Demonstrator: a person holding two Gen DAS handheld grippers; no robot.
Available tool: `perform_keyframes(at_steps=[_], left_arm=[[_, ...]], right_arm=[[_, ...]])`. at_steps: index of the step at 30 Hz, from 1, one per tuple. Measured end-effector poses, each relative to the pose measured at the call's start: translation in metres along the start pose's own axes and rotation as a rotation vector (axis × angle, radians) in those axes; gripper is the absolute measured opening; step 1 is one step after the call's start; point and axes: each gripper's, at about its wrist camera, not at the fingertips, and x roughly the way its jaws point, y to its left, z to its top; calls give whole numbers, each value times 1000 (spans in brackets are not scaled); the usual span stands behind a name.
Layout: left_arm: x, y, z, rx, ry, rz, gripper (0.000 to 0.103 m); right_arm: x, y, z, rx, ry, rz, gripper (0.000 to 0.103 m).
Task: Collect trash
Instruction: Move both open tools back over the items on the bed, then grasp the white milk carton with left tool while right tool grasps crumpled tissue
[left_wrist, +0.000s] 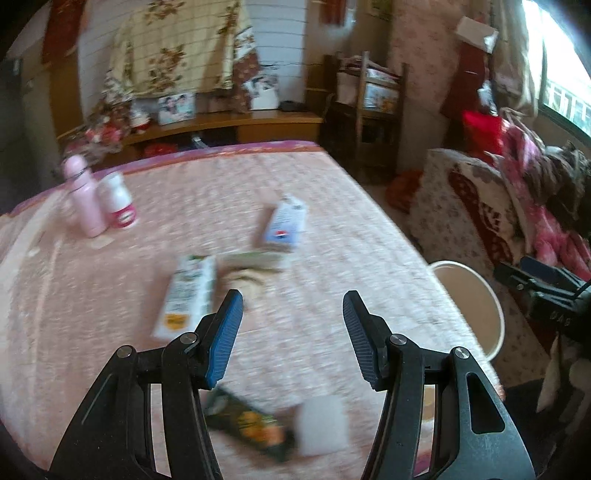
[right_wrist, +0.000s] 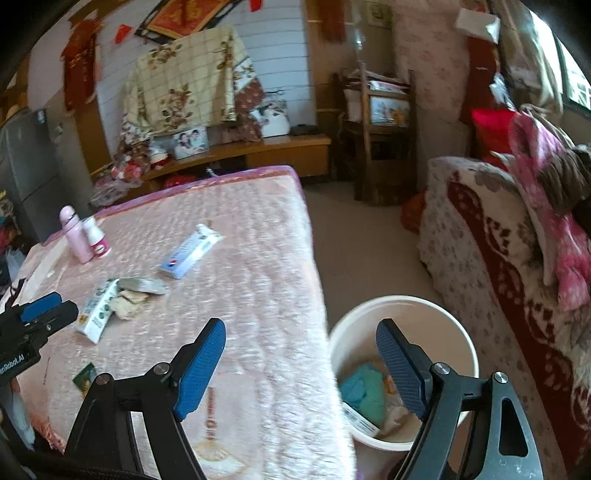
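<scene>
- Trash lies scattered on a pink quilted bed (left_wrist: 303, 192): a white and green flat carton (left_wrist: 186, 295), a crumpled beige paper wad (left_wrist: 247, 282), a white and blue tube box (left_wrist: 284, 221), a dark green and orange wrapper (left_wrist: 251, 424) and a small white square pad (left_wrist: 321, 424).
- A cream round plastic bin (right_wrist: 458, 332) stands on the floor just beside the bed's edge, with a teal crumpled cloth (right_wrist: 364, 391) and other scraps already inside.
- The left gripper (left_wrist: 293, 306) is held spread and empty above the bed, near the carton and the paper wad.
- The right gripper (right_wrist: 301, 336) is spread wide and empty, straddling the bed's edge and the bin's rim; nothing is seen between its pads.
- The next pick is best made with the left gripper lowered over the carton, one pad on each long edge.
- The pink bottle (left_wrist: 83, 199) and the white jar (left_wrist: 118, 201) are probably not trash and are best left standing.
</scene>
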Motion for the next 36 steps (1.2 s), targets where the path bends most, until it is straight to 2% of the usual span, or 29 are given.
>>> perform_keyframes(at_steps=[5,11,19,25,28,30,36], left_arm=[[1,46,-12,-49,32,23,55],[20,81,-25,-82,106,23,55],[70,94,-21,-73,175,43,55],[116,101,-6,-56,215,107,55],[132,108,-2,-67,240,107,55],[138,114,-1,-81,256,107,50],[125,141,-2,-146,233,106,50]], right_arm=[[12,34,3,-25,35,71,82],[36,74,-1,-64,85,155,82],[77,113,-8,-100,173,245,82],[106,133,-6,-121,237,279,82],[120,142,-2,-122,255,294,82],[128,149,1,-129,263,300,82],[155,181,6,-168,301,341,82]])
